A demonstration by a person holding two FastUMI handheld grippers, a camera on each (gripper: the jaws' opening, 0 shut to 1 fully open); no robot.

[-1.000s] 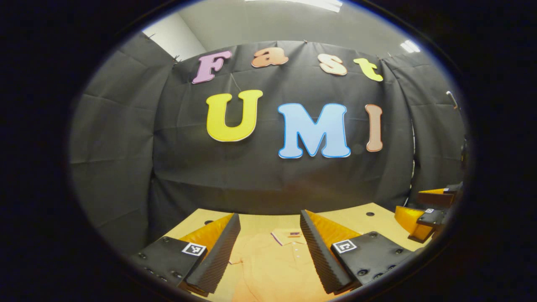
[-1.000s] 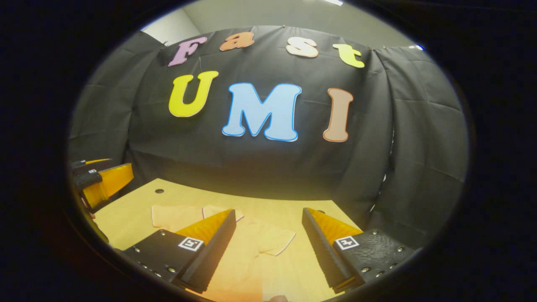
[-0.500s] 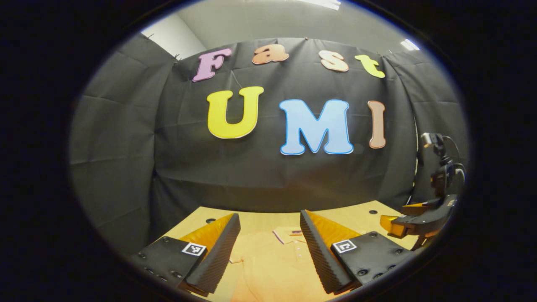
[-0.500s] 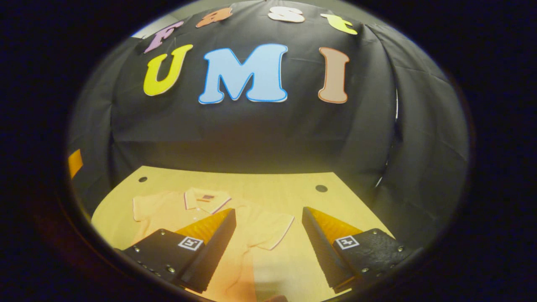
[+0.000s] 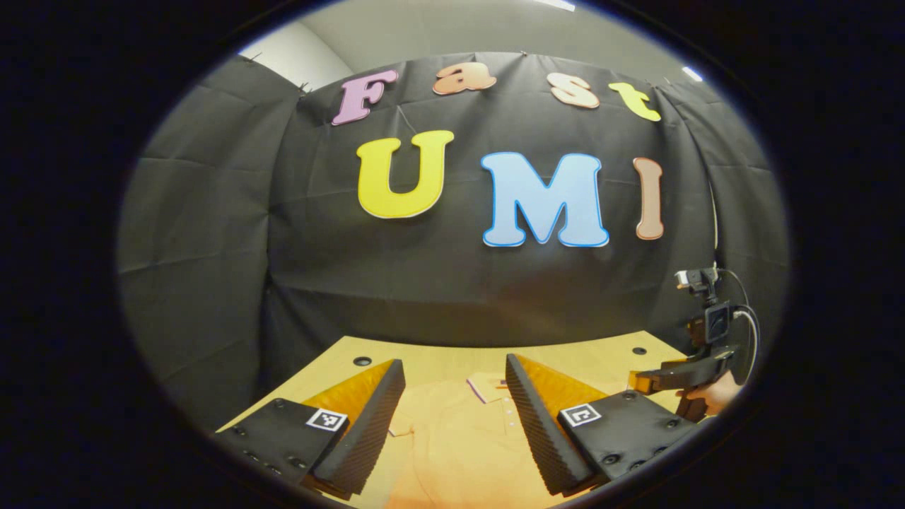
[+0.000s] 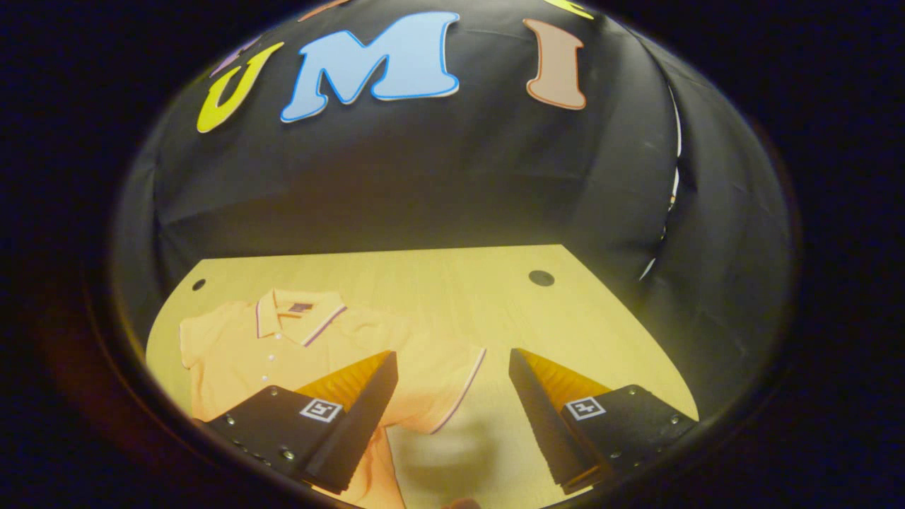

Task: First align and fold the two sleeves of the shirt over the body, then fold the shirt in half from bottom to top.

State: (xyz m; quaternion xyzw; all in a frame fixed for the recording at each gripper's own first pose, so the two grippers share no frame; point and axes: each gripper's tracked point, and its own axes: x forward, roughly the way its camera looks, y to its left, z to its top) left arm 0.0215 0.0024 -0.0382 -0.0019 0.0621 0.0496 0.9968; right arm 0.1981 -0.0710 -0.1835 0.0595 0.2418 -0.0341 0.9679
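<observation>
Item: shirt (image 6: 283,346), pale orange polo, lying flat on my table (image 6: 452,283) at lower left of the right gripper view, collar toward the wall, sleeves unfolded. I judge it light, soft, limp; best pinched at the trimmed sleeve hem (image 6: 463,389). Ribbed collar, small buttons, smooth wood beneath. My right gripper (image 6: 452,410) hangs above, fingers apart, empty. My left gripper (image 5: 452,417), likewise spread, hovers over the placket.
</observation>
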